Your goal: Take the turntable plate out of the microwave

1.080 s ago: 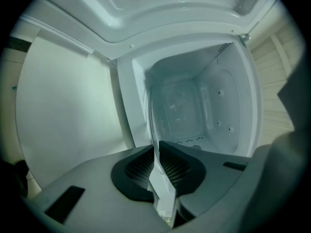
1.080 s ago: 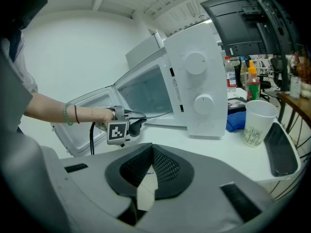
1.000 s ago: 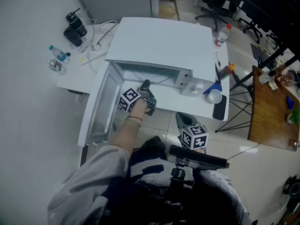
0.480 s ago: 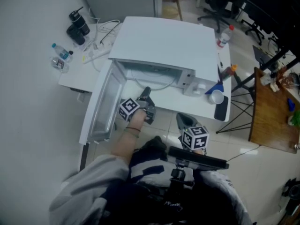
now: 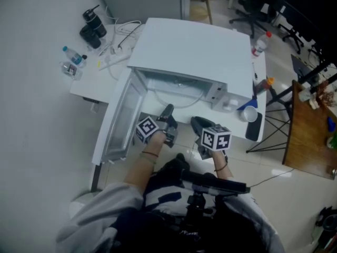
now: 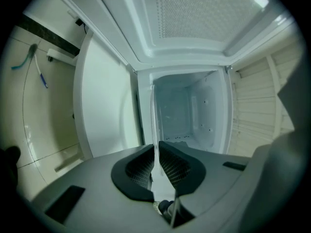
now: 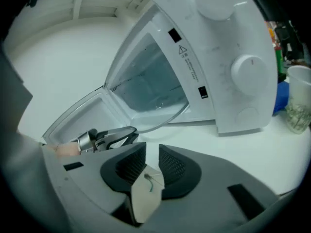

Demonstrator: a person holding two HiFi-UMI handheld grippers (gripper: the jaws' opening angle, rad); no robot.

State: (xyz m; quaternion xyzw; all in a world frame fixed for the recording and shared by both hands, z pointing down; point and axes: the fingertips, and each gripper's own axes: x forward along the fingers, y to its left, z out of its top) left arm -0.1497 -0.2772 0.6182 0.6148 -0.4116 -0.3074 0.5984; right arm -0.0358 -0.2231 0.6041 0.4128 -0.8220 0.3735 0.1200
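The white microwave (image 5: 195, 46) stands on a white table with its door (image 5: 118, 120) swung open to the left. My left gripper (image 5: 167, 112) is at the mouth of the cavity, shut on the rim of the clear glass turntable plate (image 5: 179, 96). In the left gripper view the plate's edge (image 6: 155, 130) runs as a thin line between the pads (image 6: 141, 166), with the cavity (image 6: 187, 115) behind it. My right gripper (image 5: 197, 124) hovers at the table's front edge, just right of the left one. Its jaws (image 7: 151, 157) are opening, with nothing between them. The right gripper view shows the plate (image 7: 155, 108) and the left gripper (image 7: 114, 136).
The microwave's control panel with two knobs (image 7: 233, 57) faces front right. A cup (image 5: 250, 114), a dark phone (image 5: 253, 126) and two bottles (image 5: 259, 45) sit at the table's right end. Water bottles (image 5: 73, 57), a black flask (image 5: 92, 28) and cables (image 5: 118, 49) lie at the left. A wooden desk (image 5: 310, 136) stands to the right.
My right gripper has come forward from near my body to the table's front edge beside the left one. My left gripper has drawn back a little from the cavity with the plate.
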